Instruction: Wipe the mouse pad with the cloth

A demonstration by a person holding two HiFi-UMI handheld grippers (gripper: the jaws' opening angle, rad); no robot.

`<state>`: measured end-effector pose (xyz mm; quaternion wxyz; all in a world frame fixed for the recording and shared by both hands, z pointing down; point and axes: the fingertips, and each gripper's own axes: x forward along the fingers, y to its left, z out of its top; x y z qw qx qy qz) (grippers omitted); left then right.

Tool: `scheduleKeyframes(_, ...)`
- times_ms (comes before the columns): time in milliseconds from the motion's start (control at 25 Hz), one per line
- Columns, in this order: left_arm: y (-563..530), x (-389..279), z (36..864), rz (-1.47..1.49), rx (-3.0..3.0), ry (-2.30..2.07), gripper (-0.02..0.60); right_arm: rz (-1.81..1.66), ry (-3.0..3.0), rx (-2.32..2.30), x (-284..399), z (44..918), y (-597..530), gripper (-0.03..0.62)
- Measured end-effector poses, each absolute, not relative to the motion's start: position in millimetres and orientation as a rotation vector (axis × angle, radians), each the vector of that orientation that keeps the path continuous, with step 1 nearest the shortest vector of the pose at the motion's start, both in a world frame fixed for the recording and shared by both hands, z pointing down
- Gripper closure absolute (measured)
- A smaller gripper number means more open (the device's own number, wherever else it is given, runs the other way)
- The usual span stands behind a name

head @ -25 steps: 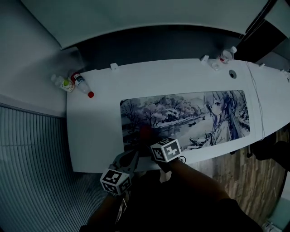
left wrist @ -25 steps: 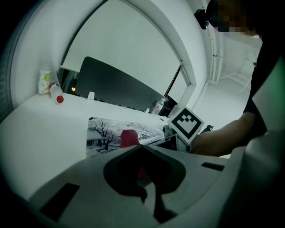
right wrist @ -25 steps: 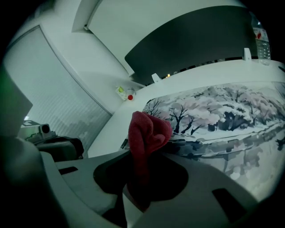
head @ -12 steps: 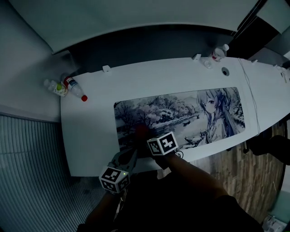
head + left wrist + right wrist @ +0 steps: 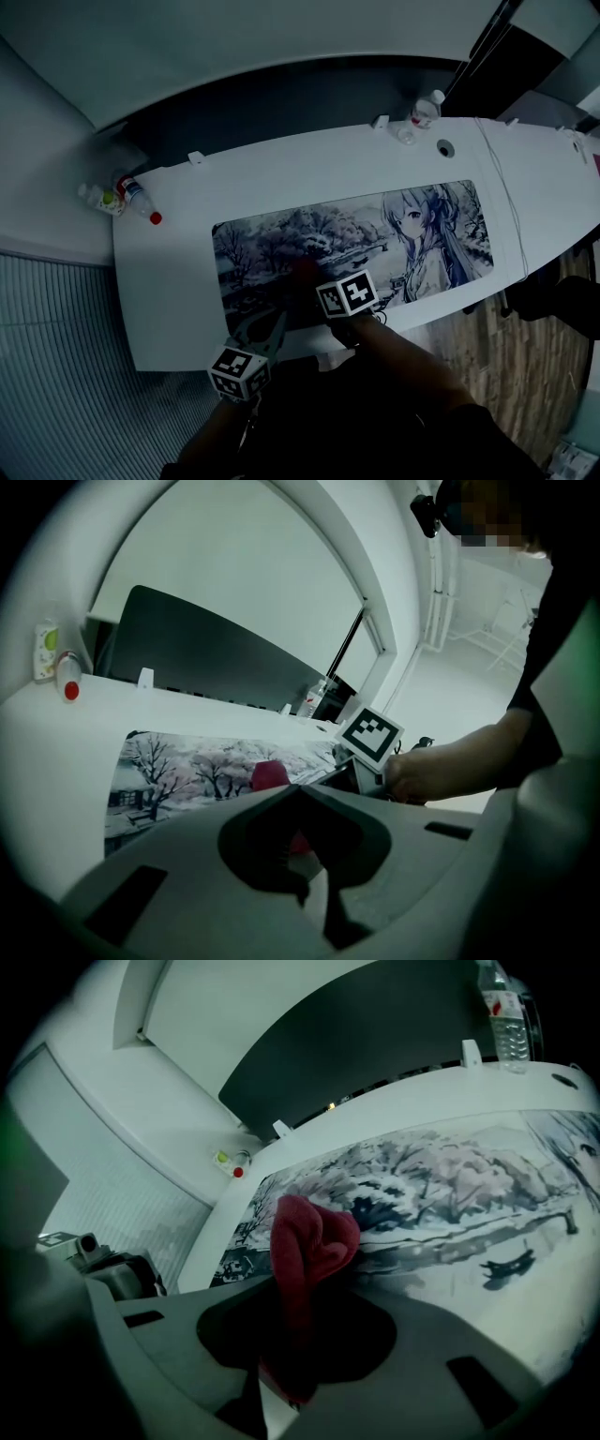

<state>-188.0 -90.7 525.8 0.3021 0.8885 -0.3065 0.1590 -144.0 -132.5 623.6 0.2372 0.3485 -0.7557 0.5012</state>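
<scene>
Nothing could be read; the label on the bottle (image 5: 511, 1016) far beyond the right gripper (image 5: 298, 1288) was too blurred.

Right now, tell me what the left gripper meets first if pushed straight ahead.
Probably the red cloth, pinched in the right gripper on the mouse pad; it sits dead ahead of the left gripper. Depth is unclear, so the pad's near edge could come first.

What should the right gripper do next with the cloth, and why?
Probably sweep the cloth, clamped in the right gripper, rightward along the mouse pad: it sits on the pad's left part, and most of the pad lies to its right.
</scene>
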Motion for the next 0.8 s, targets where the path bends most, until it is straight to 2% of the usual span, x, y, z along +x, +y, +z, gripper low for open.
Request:
scheduleKeyframes(400, -77.5, -104.7, 521.0, 0.487, 2.390, -0.766, 0.575, 1.402, -2.063, 1.030, -30.6, 624.7, -125.9, 0.487)
scheduleKeyframes(800, -60.4, 5.6, 519.0, 0.497, 2.406, -0.740, 0.575, 1.413, -2.039, 1.110, 113.0, 626.0, -111.8, 0.485)
